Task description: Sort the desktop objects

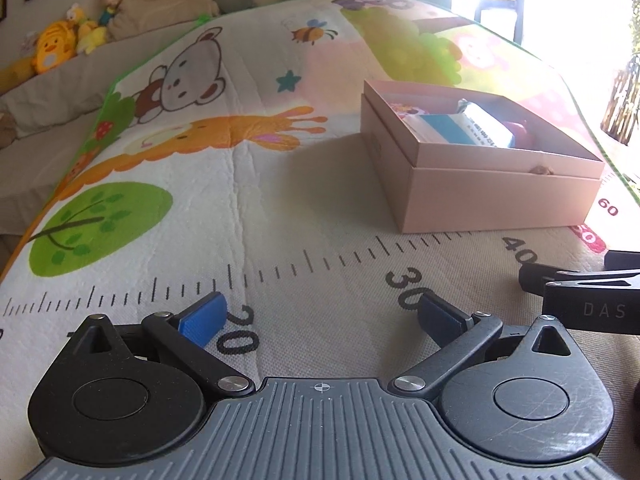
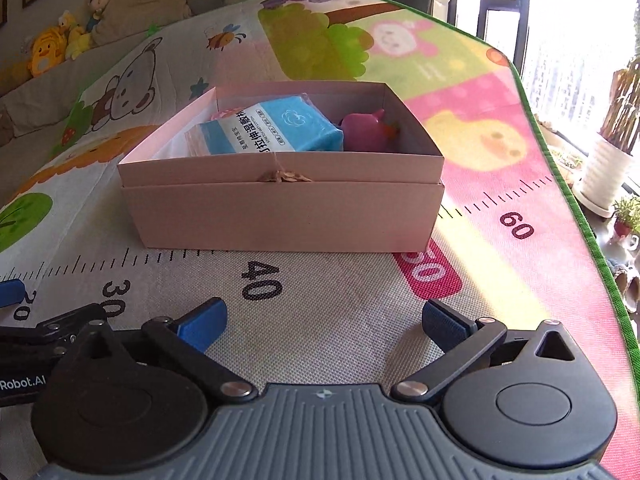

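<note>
A pink cardboard box stands open on the play mat, straight ahead in the right wrist view and at the right in the left wrist view. Inside lie a blue wet-wipes pack, a magenta toy and a small pink patterned item. My left gripper is open and empty, low over the mat near the "20" and "30" marks. My right gripper is open and empty, short of the box near the "40" mark. Each gripper shows at the edge of the other's view.
The cartoon play mat with a printed ruler covers the surface. A sofa with plush toys lies at the back left. Past the mat's green right edge stand potted plants by a bright window.
</note>
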{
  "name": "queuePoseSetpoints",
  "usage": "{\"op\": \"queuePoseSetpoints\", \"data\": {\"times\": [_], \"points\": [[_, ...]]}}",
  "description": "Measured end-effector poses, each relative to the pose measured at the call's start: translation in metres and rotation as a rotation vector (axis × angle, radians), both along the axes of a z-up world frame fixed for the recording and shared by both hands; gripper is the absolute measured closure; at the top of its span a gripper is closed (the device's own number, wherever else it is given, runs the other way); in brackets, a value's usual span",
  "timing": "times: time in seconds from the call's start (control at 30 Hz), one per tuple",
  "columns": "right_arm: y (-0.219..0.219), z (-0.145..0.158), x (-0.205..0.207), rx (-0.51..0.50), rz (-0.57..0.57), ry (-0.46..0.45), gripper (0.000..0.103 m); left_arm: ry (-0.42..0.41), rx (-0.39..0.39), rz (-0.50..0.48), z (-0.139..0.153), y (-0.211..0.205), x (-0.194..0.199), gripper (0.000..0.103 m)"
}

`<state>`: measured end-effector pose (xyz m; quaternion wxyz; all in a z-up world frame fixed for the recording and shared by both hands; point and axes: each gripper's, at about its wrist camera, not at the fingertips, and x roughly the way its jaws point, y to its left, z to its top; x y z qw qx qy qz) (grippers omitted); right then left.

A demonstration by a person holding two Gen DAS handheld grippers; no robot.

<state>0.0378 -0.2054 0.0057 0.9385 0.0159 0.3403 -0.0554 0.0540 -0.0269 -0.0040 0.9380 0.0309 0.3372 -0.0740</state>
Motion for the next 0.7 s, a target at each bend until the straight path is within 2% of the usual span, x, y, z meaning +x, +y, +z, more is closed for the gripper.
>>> {"op": "queuePoseSetpoints", "data": {"times": [0.7], "points": [[0.0009, 0.0, 0.0004, 0.007, -0.001, -0.002, 0.0, 0.001, -0.001, 0.001, -0.0003, -0.0011, 0.0005, 0.0]]}}
